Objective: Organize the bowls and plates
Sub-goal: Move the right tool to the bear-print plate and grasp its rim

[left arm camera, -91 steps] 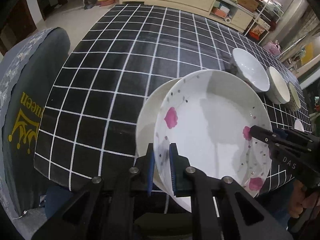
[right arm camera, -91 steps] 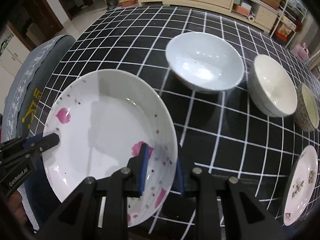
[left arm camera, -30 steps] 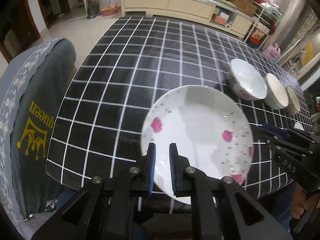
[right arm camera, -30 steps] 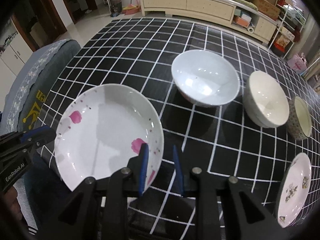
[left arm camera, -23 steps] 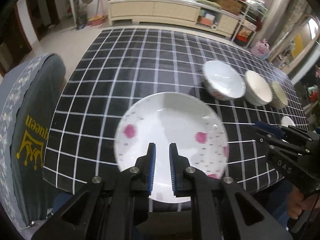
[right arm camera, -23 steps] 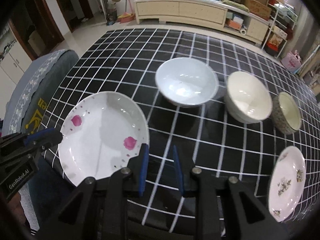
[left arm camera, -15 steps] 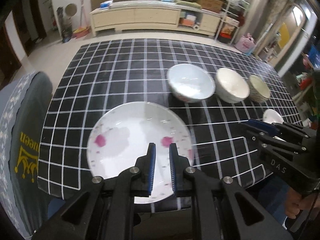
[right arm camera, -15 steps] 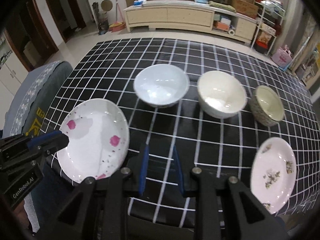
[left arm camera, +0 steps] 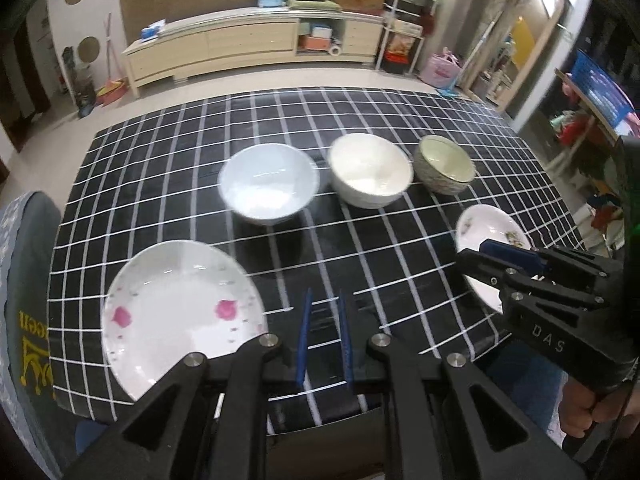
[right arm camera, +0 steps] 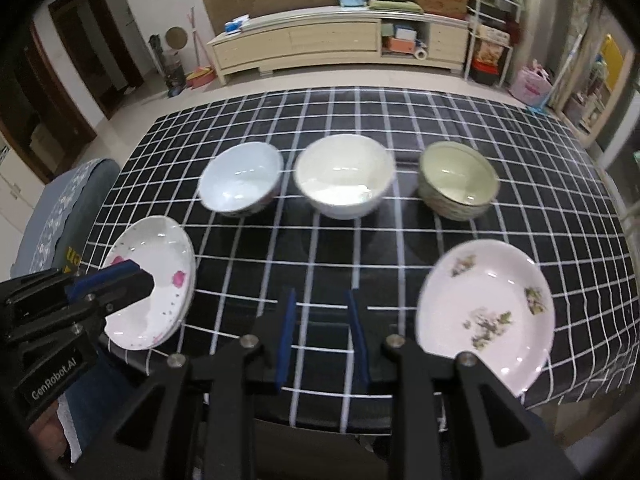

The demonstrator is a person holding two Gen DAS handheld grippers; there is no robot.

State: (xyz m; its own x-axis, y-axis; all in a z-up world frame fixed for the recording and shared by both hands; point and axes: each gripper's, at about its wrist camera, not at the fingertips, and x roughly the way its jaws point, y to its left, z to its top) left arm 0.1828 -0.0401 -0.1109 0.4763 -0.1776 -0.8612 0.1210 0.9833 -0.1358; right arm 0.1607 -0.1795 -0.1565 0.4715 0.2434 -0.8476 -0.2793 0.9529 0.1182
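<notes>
Here the left hand-held gripper (left arm camera: 323, 336) hangs over the near edge of the worktop (left arm camera: 168, 160) with its blue pads (left arm camera: 303, 336) parted and nothing between them. The right hand-held gripper (right arm camera: 322, 338) is likewise spread and empty above the near middle of the black checked cloth.

In the left wrist view, the pink-flowered plate (left arm camera: 180, 312) lies flat on the worktop at about ten o'clock from the left gripper's tips, close to the near left corner. In the right wrist view its rim appears doubled, as if it rests on a second plate, though that cannot be told for certain. The sprig-patterned plate (right arm camera: 486, 308) sits at about two o'clock from the right gripper's tips, near the right edge, well apart from the flowered one.

Three bowls stand upright in a row farther back, at roughly eleven, twelve and one o'clock in the right wrist view: a pale blue-white bowl (right arm camera: 240, 184), a cream bowl (right arm camera: 344, 176) just beside it, and a speckled bowl (right arm camera: 458, 184) with a greenish inside a little apart to the right.

A dark chair back (left arm camera: 24, 280) with yellow lettering stands against the worktop's left edge.
</notes>
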